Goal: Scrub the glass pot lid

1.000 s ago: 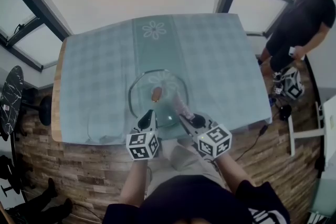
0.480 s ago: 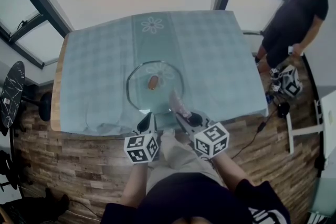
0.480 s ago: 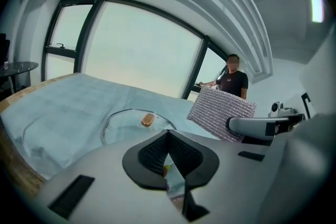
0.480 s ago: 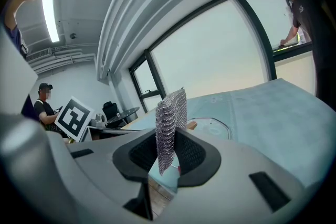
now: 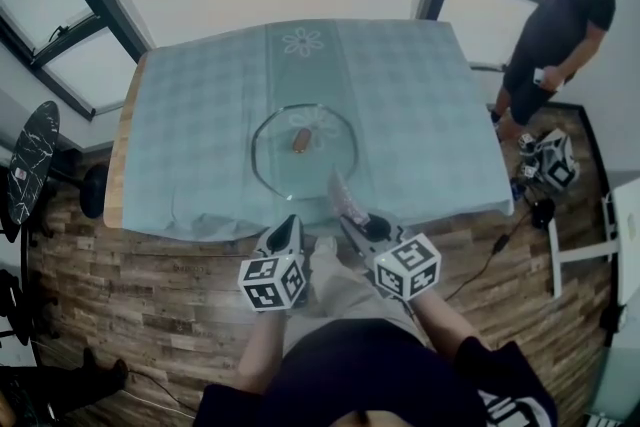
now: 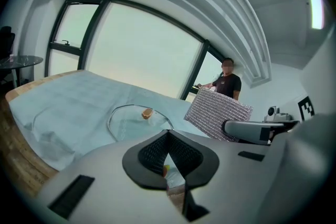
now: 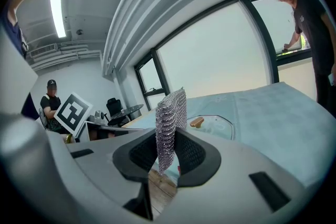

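The glass pot lid (image 5: 275, 165) lies flat on the teal tablecloth, its wooden knob (image 5: 298, 141) pointing up. It also shows in the left gripper view as the lid (image 6: 126, 122) and in the right gripper view as the lid (image 7: 218, 124). My left gripper (image 5: 290, 221) hovers at the table's near edge, short of the lid, shut with nothing between its fingers (image 6: 157, 152). My right gripper (image 5: 350, 219) is shut on a silver mesh scrubbing cloth (image 5: 344, 197), which stands upright out of the jaws (image 7: 169, 123) just before the lid's near rim.
The table (image 5: 180, 115) is covered by a checked teal cloth whose front edge hangs over. A person (image 5: 560, 15) stands at the far right by a window. A spare marker-cube gripper (image 5: 553, 165) lies on the wood floor; a round dark side table (image 5: 30, 170) stands at the left.
Both grippers have drawn back from over the lid to the table's near edge. The lid now lies farther from them, flat on the cloth. The right gripper still holds the mesh cloth.
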Demonstrator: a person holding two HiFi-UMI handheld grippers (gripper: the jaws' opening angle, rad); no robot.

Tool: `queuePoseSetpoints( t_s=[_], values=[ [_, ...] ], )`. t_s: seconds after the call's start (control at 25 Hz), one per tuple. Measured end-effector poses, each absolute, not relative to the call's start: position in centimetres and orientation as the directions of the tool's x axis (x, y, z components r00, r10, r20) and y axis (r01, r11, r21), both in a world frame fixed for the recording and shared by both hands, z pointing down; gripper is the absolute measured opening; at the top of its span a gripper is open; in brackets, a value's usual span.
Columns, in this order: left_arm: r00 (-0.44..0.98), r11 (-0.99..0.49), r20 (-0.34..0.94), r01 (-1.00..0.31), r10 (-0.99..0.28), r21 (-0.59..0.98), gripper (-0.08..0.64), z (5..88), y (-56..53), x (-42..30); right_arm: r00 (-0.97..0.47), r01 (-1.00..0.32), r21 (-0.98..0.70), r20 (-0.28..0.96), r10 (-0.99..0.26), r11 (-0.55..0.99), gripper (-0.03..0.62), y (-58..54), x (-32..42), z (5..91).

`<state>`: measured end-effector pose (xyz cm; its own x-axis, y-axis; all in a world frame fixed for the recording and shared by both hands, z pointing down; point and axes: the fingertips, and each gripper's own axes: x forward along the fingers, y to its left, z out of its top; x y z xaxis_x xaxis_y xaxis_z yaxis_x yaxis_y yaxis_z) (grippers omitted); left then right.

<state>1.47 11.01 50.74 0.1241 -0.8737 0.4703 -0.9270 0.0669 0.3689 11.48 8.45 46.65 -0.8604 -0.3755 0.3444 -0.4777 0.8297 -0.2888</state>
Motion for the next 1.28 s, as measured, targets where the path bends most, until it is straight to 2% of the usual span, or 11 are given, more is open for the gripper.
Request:
queuePoseSetpoints(
  t_s=[0.64, 1.28],
  values=[
    [0.12, 0.057, 0.446, -0.93, -0.887, 0.364, 0.002, 49.4, 14.2, 2.2, -0.885, -0.437, -0.276, 0.299, -0.356, 0.856, 0.081, 11.9, 11.3, 45.4],
    [0.116, 0.07, 0.457, -0.927, -0.882, 0.369, 0.002, 49.8, 14.9, 2.5, -0.887, -0.42, -0.256, 0.319, -0.334, 0.87, 0.081, 12.5, 11.0, 45.6]
  ],
)
